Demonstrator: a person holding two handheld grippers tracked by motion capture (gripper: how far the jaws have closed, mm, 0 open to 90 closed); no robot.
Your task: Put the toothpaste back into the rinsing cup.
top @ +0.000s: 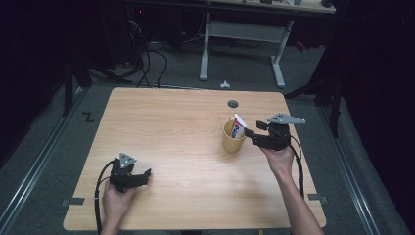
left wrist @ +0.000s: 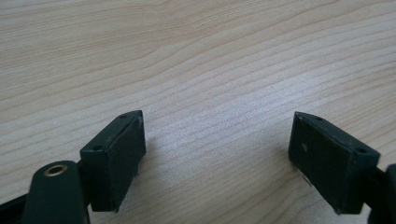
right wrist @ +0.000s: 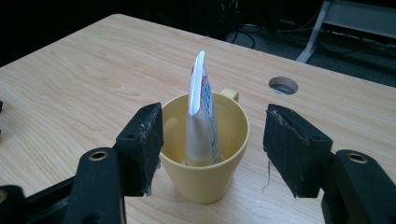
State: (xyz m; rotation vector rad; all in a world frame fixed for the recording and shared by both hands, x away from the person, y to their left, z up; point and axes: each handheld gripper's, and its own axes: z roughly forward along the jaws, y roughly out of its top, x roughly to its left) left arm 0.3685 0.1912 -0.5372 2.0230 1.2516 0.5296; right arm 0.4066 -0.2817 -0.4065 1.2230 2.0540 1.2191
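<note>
Jaws of the right gripper point(right wrist: 210, 149) stand wide, holding nothing, just near the yellow mug point(right wrist: 205, 154), so a careless nudge could topple its upright tube point(right wrist: 201, 112).

Between the right gripper's point(right wrist: 212, 149) matt black pads, fuzzy and frayed at the edges, stands a smooth, slightly glossy yellow mug point(right wrist: 205, 175) — inside it a shiny plastic tube point(right wrist: 201, 121). Beneath lies the pale, matt wood-grain table point(right wrist: 84, 88).

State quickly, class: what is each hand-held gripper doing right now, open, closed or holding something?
Left hand-held gripper: open, nothing between its jaws, over bare table.
Right hand-held gripper: open, holding nothing, jaws either side of the yellow mug with the tube standing in it.
</note>
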